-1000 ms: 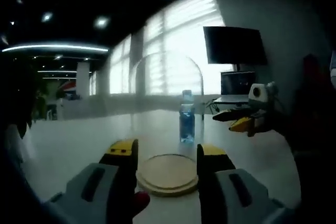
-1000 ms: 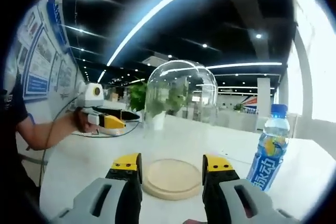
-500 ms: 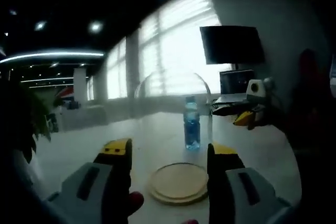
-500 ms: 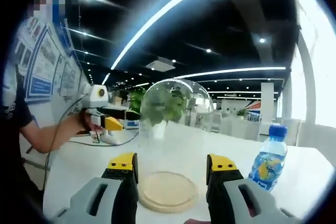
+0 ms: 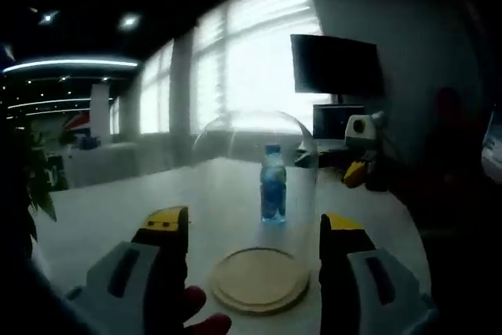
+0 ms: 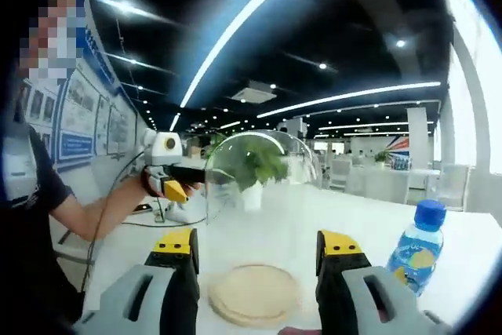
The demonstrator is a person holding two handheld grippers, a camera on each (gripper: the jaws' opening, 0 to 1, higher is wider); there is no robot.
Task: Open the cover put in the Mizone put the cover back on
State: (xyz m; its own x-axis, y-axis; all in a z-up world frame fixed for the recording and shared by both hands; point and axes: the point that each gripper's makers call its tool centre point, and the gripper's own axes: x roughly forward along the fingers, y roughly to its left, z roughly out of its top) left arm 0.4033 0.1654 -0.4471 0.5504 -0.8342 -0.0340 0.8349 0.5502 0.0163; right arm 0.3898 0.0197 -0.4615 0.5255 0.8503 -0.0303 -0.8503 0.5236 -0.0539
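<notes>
Both tongs have been drawn back slightly and are held spread before the glass cover (image 5: 255,186), seated on its wooden base (image 6: 255,294); the Mizone bottle (image 6: 417,247) stands beside it on the counter (image 5: 110,209).

Looking from opposite sides, close and low over the table (image 5: 118,209), each along its own fingers (image 5: 161,249) (image 6: 176,272) straddling the shared glass dome (image 5: 255,170) (image 6: 251,194), wooden base (image 5: 259,280) (image 6: 255,294) and bottle (image 5: 272,182) (image 6: 417,247).
</notes>
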